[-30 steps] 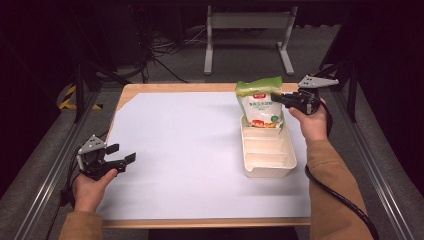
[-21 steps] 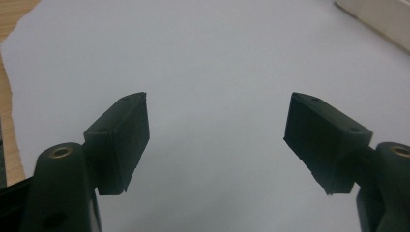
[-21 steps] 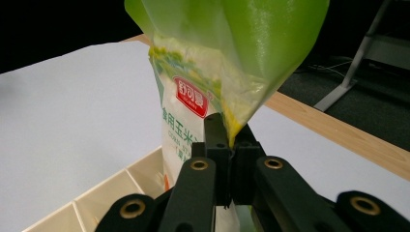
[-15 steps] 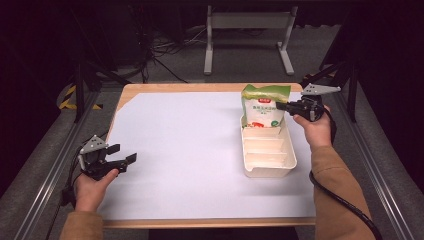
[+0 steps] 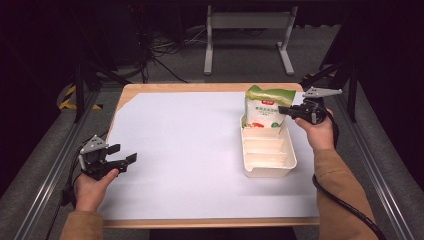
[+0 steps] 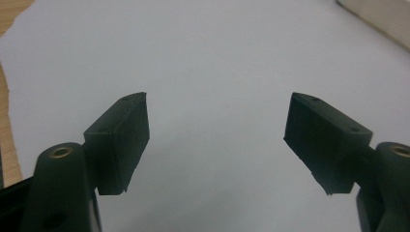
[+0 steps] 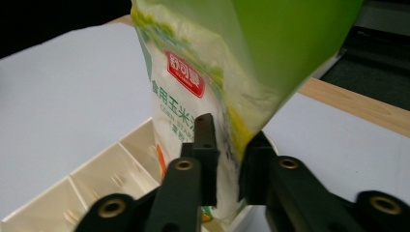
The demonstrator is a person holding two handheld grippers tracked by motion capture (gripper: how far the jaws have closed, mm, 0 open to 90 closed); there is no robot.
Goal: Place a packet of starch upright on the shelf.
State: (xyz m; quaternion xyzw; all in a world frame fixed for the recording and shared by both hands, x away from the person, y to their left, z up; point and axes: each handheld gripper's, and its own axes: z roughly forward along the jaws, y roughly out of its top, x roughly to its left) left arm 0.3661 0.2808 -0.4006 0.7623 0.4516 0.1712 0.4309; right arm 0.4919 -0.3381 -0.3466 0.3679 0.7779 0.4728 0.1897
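We see the green and white pouch standing upright in the far end of the cream divided tray, which lies on the white sheet over the table, right of the middle. Our right gripper reaches in from the right with the pouch's edge between its jaws; they have just been opening, so whether the pads press on it we cannot tell. Our left gripper rests at the near left of the sheet, well apart from the tray, jaws wide with nothing between them.
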